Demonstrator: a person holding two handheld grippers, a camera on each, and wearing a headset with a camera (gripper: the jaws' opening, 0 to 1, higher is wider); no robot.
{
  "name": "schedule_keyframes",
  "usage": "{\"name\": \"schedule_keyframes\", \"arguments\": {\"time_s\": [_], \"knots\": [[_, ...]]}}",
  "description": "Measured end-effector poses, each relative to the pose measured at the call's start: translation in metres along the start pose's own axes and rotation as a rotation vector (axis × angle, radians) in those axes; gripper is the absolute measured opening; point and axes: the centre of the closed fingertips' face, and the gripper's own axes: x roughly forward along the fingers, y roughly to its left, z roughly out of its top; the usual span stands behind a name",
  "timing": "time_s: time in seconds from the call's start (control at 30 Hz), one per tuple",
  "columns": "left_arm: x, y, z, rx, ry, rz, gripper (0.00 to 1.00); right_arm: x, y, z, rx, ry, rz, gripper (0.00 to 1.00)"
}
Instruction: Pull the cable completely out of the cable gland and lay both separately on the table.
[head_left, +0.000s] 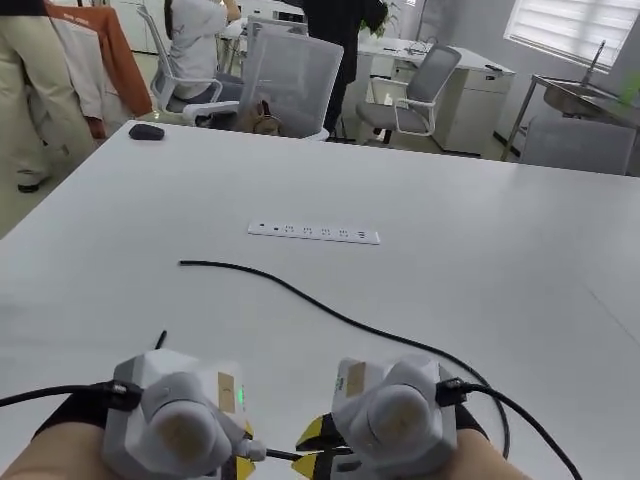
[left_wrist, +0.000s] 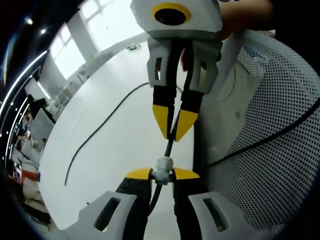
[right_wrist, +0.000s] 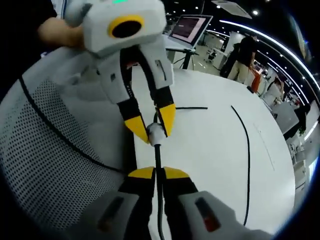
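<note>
Over the counter, my left claw grips cable gland, right claw grips cable; pulling step, next separate fully.

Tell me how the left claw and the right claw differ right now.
The left claw is shut on the white cable gland; the right claw is shut on the black cable. The left claw's jaws stand apart by the gland's width; the right claw's jaws nearly meet. Both have yellow tips and point at each other.

Bright even daylight from the window, faint shadows, strong fisheye warping at edges.
</note>
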Motion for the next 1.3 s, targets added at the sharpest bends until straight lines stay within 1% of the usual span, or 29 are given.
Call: {"name": "schedule_keyframes", "arguments": {"time_s": [0.03, 0.07, 0.13, 0.2, 0.33, 0.37, 0.4, 0.47, 0.5, 0.57, 0.73, 0.97, 1.0, 1.03, 1.1, 1.2, 1.23, 1.3], "knots": [[0.0, -0.001, 0.001, -0.003, -0.005, -0.003, 0.17, 0.0, -0.001, -0.002, -0.036, 0.012, -0.005, 0.03], [0.0, -0.001, 0.001, -0.003, -0.005, -0.004, 0.17, 0.0, -0.001, -0.002, -0.052, 0.017, -0.009, 0.03], [0.0, 0.0, 0.001, 0.0, -0.004, 0.0, 0.17, 0.0, -0.002, 0.0, -0.046, 0.017, -0.016, 0.03], [-0.001, 0.001, 0.002, -0.009, -0.011, 0.004, 0.17, -0.001, -0.003, 0.0, -0.035, 0.015, -0.023, 0.03], [-0.002, 0.005, -0.001, -0.017, -0.005, 0.015, 0.17, 0.0, -0.009, -0.012, -0.032, 0.073, -0.048, 0.03], [-0.002, 0.005, -0.002, -0.017, -0.003, 0.018, 0.17, 0.0, -0.01, -0.018, -0.019, 0.098, -0.055, 0.03], [-0.002, 0.005, -0.002, -0.016, -0.003, 0.019, 0.17, 0.0, -0.011, -0.019, -0.016, 0.105, -0.056, 0.03], [-0.002, 0.005, -0.002, -0.018, -0.003, 0.017, 0.17, 0.0, -0.012, -0.027, -0.008, 0.141, -0.058, 0.03], [-0.002, 0.005, -0.002, -0.016, -0.002, 0.017, 0.17, -0.001, -0.013, -0.034, -0.005, 0.174, -0.066, 0.03], [-0.002, 0.004, -0.001, -0.017, -0.002, 0.016, 0.17, -0.002, -0.016, -0.041, -0.015, 0.205, -0.077, 0.03], [-0.003, 0.006, -0.001, -0.024, -0.006, 0.023, 0.17, -0.004, -0.021, -0.049, 0.03, 0.23, -0.095, 0.03], [-0.003, 0.006, -0.002, -0.028, -0.005, 0.026, 0.17, -0.008, -0.028, -0.063, 0.062, 0.293, -0.129, 0.03], [-0.003, 0.006, -0.002, -0.028, -0.006, 0.025, 0.17, -0.009, -0.029, -0.067, 0.065, 0.308, -0.135, 0.03], [-0.003, 0.006, -0.002, -0.027, -0.006, 0.026, 0.17, -0.012, -0.032, -0.073, 0.066, 0.343, -0.155, 0.03], [-0.003, 0.006, -0.002, -0.028, -0.005, 0.025, 0.17, -0.014, -0.035, -0.077, 0.068, 0.362, -0.168, 0.03], [-0.003, 0.005, -0.002, -0.027, -0.005, 0.023, 0.17, -0.015, -0.036, -0.082, 0.101, 0.374, -0.171, 0.03], [-0.002, 0.005, -0.002, -0.028, -0.005, 0.021, 0.17, -0.015, -0.035, -0.082, 0.098, 0.374, -0.166, 0.04], [-0.002, 0.005, -0.003, -0.025, 0.001, 0.022, 0.17, -0.012, -0.03, -0.083, 0.094, 0.376, -0.137, 0.06]]}}
